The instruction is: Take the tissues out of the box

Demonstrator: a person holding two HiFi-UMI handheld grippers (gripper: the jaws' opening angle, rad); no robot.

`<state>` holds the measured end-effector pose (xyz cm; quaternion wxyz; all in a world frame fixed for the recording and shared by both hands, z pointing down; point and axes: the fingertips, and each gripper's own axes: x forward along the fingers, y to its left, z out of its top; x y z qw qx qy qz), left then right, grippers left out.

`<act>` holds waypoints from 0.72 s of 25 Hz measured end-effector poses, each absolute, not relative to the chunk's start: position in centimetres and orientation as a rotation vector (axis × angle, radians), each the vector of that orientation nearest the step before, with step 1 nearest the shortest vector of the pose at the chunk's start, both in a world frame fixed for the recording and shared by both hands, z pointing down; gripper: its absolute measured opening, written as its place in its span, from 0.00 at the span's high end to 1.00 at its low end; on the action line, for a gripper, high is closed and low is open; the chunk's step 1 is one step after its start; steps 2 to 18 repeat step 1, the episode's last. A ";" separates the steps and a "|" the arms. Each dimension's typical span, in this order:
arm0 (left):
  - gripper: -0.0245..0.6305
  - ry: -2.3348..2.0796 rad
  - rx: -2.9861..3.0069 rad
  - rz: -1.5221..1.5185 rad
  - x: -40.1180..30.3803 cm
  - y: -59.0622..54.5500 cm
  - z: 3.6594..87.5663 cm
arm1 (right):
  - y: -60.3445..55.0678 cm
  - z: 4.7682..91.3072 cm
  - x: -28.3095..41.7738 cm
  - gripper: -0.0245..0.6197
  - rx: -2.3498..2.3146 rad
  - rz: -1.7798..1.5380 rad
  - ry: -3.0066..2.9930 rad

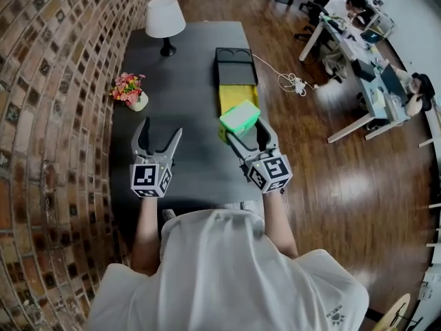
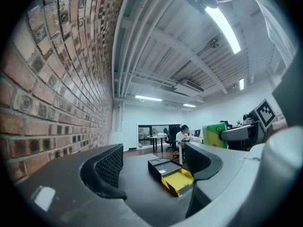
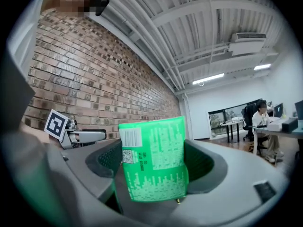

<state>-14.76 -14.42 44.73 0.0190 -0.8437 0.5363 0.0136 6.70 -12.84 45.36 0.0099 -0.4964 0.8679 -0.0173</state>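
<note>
As right gripper (image 1: pixel 244 133) holds tissues (image 1: pixel 240 116), dark table (image 1: pixel 193 67), brick wall (image 1: pixel 48 102)

Glossy plastic tissue pack (image 3: pixel 151 160), matt table (image 1: pixel 193 67)

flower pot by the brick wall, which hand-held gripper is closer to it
Left. The left hand-held gripper hovers just short of the flower pot; the right hand-held gripper, gripping the green tissue pack, is farther right.

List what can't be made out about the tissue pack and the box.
- Head view: the tissue pack in the right gripper covers part of the yellow box; its contents are hidden.
- Right gripper view: the pack's print is too small to read.
</note>
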 end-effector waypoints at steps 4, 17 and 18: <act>0.37 1.665 -2.620 0.043 -14.7 -14.5 44.7 | -12.9 45.4 6.7 0.33 -1.554 -0.048 2.715; 0.37 1.665 -2.620 0.043 -14.7 -14.5 44.7 | -12.9 45.4 6.7 0.33 -1.554 -0.048 2.715; 0.37 1.665 -2.620 0.043 -14.7 -14.5 44.7 | -12.9 45.4 6.7 0.33 -1.554 -0.048 2.715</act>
